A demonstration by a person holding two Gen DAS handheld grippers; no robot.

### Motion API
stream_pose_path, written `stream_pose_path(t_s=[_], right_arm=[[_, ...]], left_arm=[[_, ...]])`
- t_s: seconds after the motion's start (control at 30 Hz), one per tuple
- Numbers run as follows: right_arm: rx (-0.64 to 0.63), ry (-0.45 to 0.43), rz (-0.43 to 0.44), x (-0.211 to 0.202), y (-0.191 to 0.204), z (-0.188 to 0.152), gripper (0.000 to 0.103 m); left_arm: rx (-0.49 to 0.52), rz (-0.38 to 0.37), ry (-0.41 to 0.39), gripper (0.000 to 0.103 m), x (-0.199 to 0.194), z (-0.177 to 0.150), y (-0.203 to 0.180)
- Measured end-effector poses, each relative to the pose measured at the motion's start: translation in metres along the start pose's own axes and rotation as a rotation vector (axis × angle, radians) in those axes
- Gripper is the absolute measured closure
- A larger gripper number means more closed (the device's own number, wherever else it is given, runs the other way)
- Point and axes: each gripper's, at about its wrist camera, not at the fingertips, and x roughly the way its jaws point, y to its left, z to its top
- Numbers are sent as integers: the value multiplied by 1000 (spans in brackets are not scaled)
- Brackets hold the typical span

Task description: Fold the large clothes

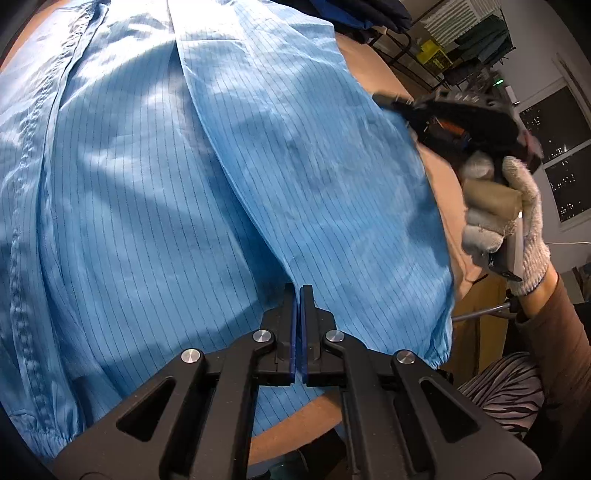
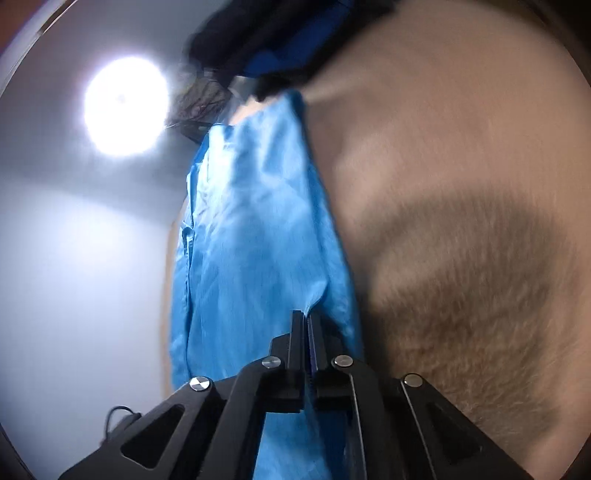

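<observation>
Left wrist view: light blue pinstriped thin-fabric garment (image 1: 207,177) spread on tan tabletop (image 1: 436,177), side panel folded inward. Left gripper (image 1: 299,295) fingers pressed together, apparently pinching fold edge. Right gripper (image 2: 306,321) fingers closed on cloth. Further folds pending.

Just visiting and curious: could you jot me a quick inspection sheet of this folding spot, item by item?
Surface: tan cloth-covered table, partly covered.
Job's things: blue striped garment spread flat.
Clutter: dark clothes piled at the far edge.
Grippers: left hand-held gripper shut over the garment; right hand-held gripper shut at the garment's edge, held in a gloved hand.
Cables: thin white cable by the wall.
Surroundings: clothes rack, dark window, ceiling lamp.
</observation>
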Motion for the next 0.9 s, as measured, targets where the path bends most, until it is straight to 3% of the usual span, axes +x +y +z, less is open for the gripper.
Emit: stream_pose_path(t_s=[0.13, 0.2, 0.27, 0.3, 0.37, 0.4, 0.53, 0.63, 0.8, 0.9], right_arm=[[-205, -116, -198, -26, 39, 2, 103], [-194, -104, -206, -25, 33, 3, 103], [-113, -24, -161, -16, 16, 4, 95], [-91, -5, -179, -15, 10, 3, 79], [-79, -19, -245, -22, 2, 0, 76], [-63, -19, -231, -28, -1, -1, 76], [-11, -18, -127, -52, -16, -15, 57], [17, 16, -39, -60, -28, -38, 56], [14, 86, 24, -51, -35, -71, 55], [21, 98, 87, -47, -33, -79, 55]], left_arm=[[16, -1, 11, 103, 2, -2, -3], [28, 10, 11, 103, 3, -4, -6], [37, 13, 9, 103, 0, -7, -8], [40, 14, 8, 103, -2, -8, -8], [49, 13, 7, 103, -4, -9, -10], [50, 11, 6, 103, -2, -7, -11], [77, 15, 2, 103, -9, -12, -12], [95, 35, -15, 103, -15, -15, -15], [96, 26, -54, 103, -37, -18, -15], [105, 60, -71, 103, -44, -17, -16]])
